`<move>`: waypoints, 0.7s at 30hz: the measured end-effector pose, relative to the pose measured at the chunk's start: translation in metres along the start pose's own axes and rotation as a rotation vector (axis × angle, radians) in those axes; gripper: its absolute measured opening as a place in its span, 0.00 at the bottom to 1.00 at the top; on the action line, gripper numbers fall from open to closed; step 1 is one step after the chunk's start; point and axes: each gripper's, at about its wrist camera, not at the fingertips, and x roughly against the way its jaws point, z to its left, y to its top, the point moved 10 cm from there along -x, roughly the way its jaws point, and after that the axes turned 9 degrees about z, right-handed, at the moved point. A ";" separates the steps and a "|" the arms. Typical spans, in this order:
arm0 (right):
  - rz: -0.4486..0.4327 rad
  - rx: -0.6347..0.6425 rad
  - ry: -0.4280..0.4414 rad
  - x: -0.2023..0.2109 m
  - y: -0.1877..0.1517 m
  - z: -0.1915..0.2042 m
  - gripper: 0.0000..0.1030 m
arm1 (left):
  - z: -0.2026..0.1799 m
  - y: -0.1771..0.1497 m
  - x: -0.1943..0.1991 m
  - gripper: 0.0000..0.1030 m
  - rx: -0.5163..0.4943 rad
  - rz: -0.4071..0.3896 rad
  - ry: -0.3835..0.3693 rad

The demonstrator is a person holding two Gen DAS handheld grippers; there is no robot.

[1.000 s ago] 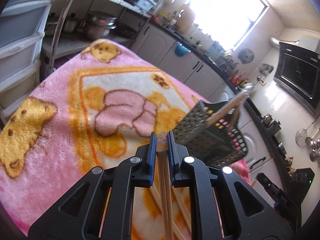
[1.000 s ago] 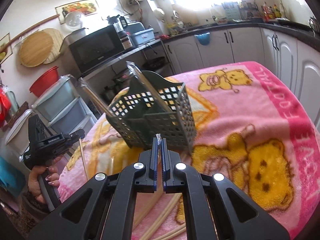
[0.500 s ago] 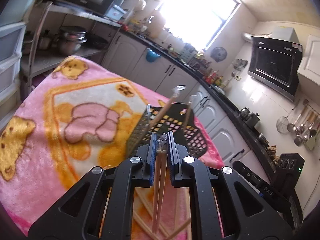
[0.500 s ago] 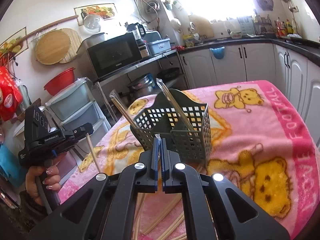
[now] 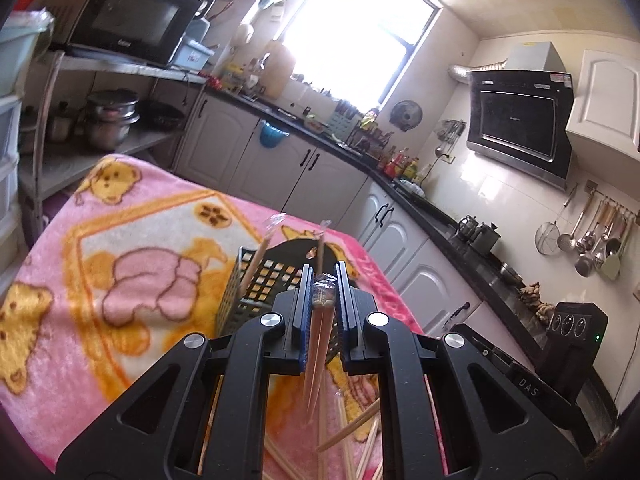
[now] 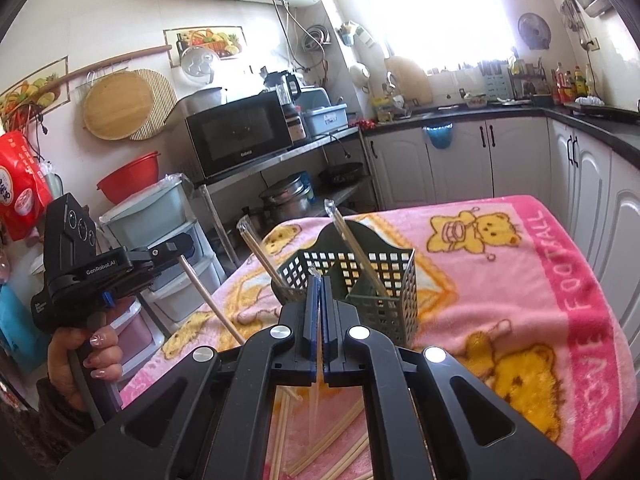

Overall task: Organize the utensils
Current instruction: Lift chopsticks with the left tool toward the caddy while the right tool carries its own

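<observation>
While unseen rightward, range hood (image 5: 516, 120).

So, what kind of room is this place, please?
A home kitchen, it seems: a microwave on a metal shelf, a range hood on the tiled wall, and ladles hanging from a rail.

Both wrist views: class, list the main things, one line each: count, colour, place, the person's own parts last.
Blanket: one, pink, spread under the basket.
Basket: one, dark green, on the blanket.
Wrapped chopsticks: two, pale, leaning in the basket.
Loose chopsticks: several, pale, on the blanket's near edge.
Microwave: one, black, on the shelf.
Left gripper: one, black, shut on a chopstick pair.
Right gripper: one, black, shut on a clear wrapper.
Hand: one, on the left gripper's handle.
</observation>
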 end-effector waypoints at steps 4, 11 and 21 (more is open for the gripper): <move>-0.023 0.016 -0.005 0.007 0.006 0.001 0.02 | -0.011 0.007 0.001 0.07 -0.025 -0.016 -0.005; -0.057 0.026 -0.008 0.014 0.018 0.002 0.02 | -0.026 0.018 0.001 0.07 -0.056 -0.040 -0.022; -0.116 0.064 -0.002 0.023 0.043 0.014 0.02 | -0.045 0.039 -0.003 0.07 -0.095 -0.081 -0.035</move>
